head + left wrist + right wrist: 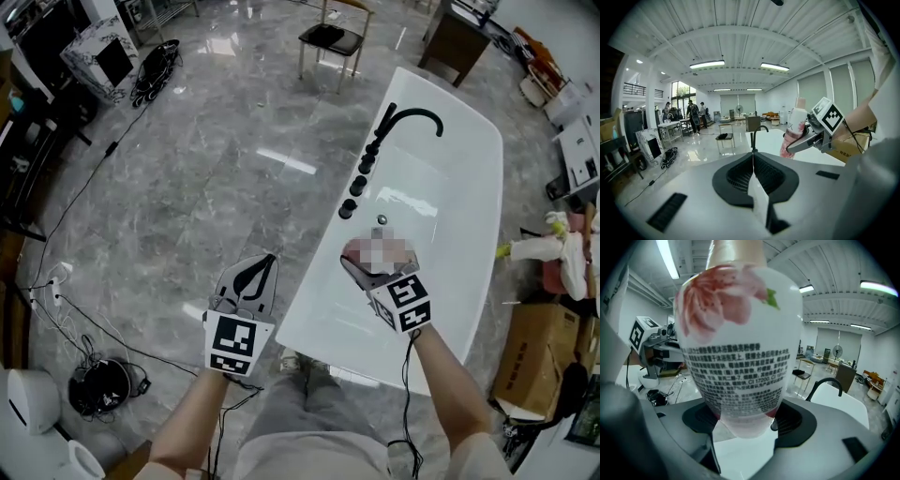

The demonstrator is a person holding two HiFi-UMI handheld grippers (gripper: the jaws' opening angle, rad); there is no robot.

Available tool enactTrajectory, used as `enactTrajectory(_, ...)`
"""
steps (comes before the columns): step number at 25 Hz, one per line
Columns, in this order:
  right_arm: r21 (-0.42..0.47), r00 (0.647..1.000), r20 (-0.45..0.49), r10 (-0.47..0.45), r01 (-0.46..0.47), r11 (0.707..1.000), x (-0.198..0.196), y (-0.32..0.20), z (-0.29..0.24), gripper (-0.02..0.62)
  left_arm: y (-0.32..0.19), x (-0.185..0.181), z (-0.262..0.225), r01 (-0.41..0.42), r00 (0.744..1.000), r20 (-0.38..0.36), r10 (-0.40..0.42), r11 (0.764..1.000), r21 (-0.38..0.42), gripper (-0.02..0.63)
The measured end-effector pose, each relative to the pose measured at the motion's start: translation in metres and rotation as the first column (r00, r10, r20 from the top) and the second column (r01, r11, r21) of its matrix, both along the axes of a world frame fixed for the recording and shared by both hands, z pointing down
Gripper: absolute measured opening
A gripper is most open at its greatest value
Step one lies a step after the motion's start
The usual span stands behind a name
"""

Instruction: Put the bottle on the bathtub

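A white bottle point(740, 348) with pink flowers and black print fills the right gripper view, upright between the jaws. My right gripper point(370, 267) is shut on it and holds it above the white bathtub point(459, 187), near the tub's near end. In the head view a mosaic patch covers the bottle. The left gripper view shows the bottle point(794, 126) held over the tub point(780, 140). My left gripper point(251, 278) is shut with nothing in it, over the floor left of the tub.
A black curved faucet point(405, 120) and black knobs point(359, 178) line the tub's left rim. A chair point(333, 39) stands beyond the tub. Cables point(66, 309) lie on the marble floor at left. Cardboard boxes point(534, 352) sit right of the tub.
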State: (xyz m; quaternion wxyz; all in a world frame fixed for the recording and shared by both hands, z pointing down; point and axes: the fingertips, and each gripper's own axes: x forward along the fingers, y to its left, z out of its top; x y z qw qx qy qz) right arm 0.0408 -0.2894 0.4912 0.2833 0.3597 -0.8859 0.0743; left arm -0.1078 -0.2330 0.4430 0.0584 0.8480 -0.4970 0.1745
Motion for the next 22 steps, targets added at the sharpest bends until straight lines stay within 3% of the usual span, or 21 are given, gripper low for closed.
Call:
enactTrajectory(11,-0.083,0.991,-0.085,-0.104,0.097,0.992,-0.001,-0.042,0.1,0.373,-0.039,0.022,0.081,0.014,1.0,-0.002,-0.014,0.995,-0.095,0.021)
enactTrajectory(22,-0.127,0.982,-0.089,-0.166,0.154,0.98,-0.013,-0.067,0.199,0.373,-0.058,0.036,0.18,-0.006,1.0,0.021,0.01,0.982,-0.187,0.021)
